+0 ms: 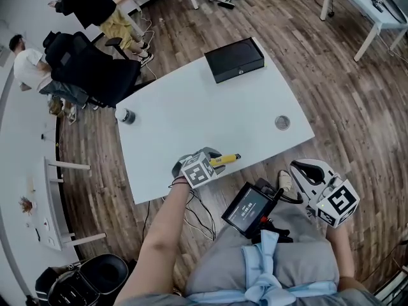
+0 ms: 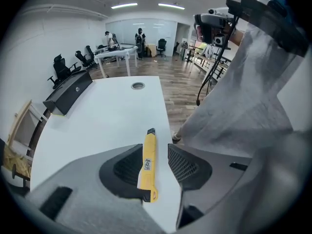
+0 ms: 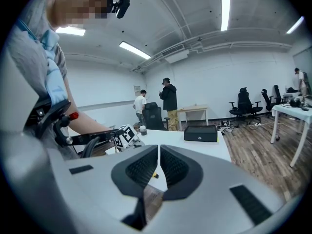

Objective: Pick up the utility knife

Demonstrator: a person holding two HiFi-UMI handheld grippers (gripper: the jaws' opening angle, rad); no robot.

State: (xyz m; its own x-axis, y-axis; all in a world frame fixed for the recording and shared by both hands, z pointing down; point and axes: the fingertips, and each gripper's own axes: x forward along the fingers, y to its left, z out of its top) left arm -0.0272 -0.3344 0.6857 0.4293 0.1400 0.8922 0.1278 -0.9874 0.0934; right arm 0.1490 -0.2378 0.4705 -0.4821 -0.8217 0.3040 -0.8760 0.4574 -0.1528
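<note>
Utility knife (image 2: 147,162) (yellow), flat on table (image 2: 107,121), between left gripper (image 2: 155,151) jaws

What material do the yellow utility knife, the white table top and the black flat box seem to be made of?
Yellow utility knife: probably plastic, smooth bright body, black tip.
White table top: likely laminate, matte, no visible grain.
Black flat box: unclear, perhaps plastic or metal; dull even surface.
</note>
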